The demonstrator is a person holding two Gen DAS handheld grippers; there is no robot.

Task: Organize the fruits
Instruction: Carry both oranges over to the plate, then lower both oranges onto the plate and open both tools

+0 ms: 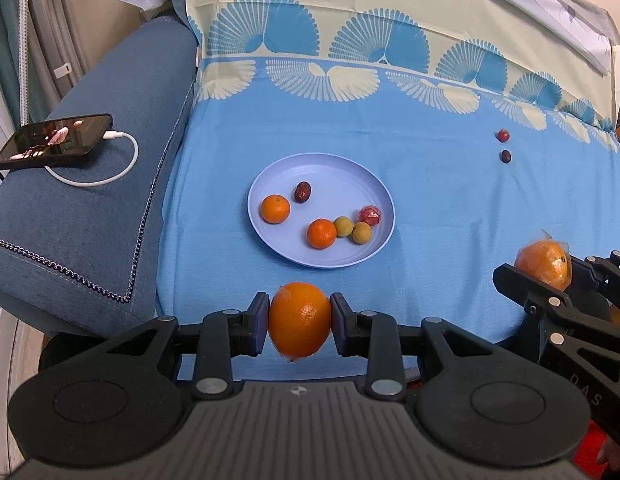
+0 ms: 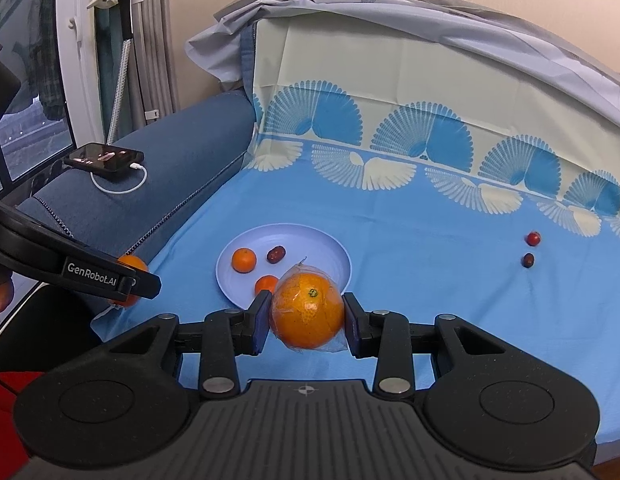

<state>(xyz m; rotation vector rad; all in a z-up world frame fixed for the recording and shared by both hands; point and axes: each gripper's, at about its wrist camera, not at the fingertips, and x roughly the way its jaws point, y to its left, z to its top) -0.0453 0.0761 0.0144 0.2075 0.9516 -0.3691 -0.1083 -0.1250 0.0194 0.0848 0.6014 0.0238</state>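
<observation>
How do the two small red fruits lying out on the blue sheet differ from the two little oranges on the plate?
The two small red fruits are dark red and tiny; the two little oranges are bright orange and clearly bigger. The red fruits lie loose on the blue sheet, far from the plate, while the oranges already sit in it. Both pairs are roundish and ungripped.

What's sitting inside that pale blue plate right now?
On the plate lie two small oranges, a dark date, two yellowish round fruits and a red wrapped piece. Nothing covers them from the left camera.

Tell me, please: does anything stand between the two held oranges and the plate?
Nothing visible does. Only bare blue sheet lies between each orange and the plate, whose far half has free space.
</observation>
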